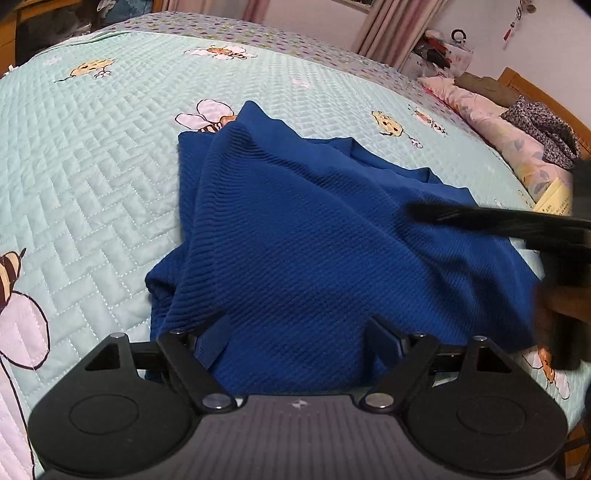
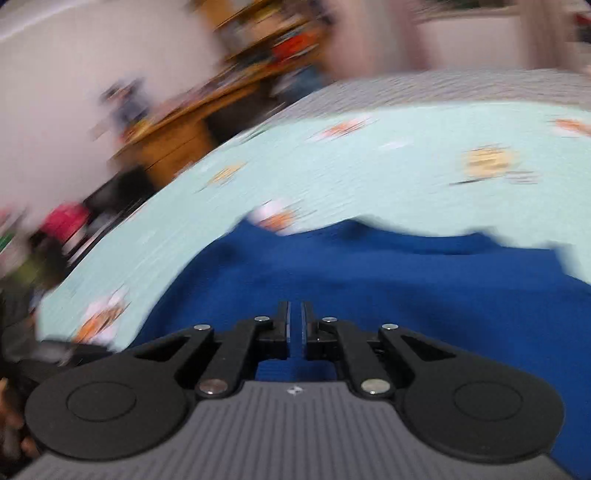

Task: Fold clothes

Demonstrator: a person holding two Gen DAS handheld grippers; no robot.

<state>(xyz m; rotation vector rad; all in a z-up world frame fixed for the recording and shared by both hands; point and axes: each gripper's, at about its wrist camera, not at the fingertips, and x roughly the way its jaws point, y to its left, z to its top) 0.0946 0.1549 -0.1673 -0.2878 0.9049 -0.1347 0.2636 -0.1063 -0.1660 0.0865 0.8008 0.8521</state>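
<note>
a bed fills both views, covered by a pale mint quilt [image 1: 92, 155] stitched in a block pattern and printed with cartoon bees and small yellow hives. along its far edge runs a grey band with small coloured dots.

the blue sweater [image 1: 295, 229], ribbed knit, lies rumpled near the middle of the quilt, bunched into long folds that run toward the near edge, with one corner lying over a bee print.

the left gripper [image 1: 299, 332] hangs low over the near part of the sweater with its jaws standing wide apart; blue cloth lies between and under them, and one finger [image 1: 212, 343] sits against a fold, but nothing is pinched.

the right gripper [image 2: 295, 325] has its jaws drawn together with only a thin slit left, just above the blue cloth; nothing can be seen caught between them. its view is heavily blurred. in the left view it shows as a dark smear at the right edge, over the sweater.

at the far right of the bed lie a pink flowered pillow [image 1: 491, 122] and a dark speckled garment [image 1: 543, 125], next to a wooden bed frame [image 1: 535, 88]. beyond are pinkish curtains [image 1: 391, 29] and a cluttered stand. the right view shows a blurred wooden shelf [image 2: 207, 107] against a white wall.
</note>
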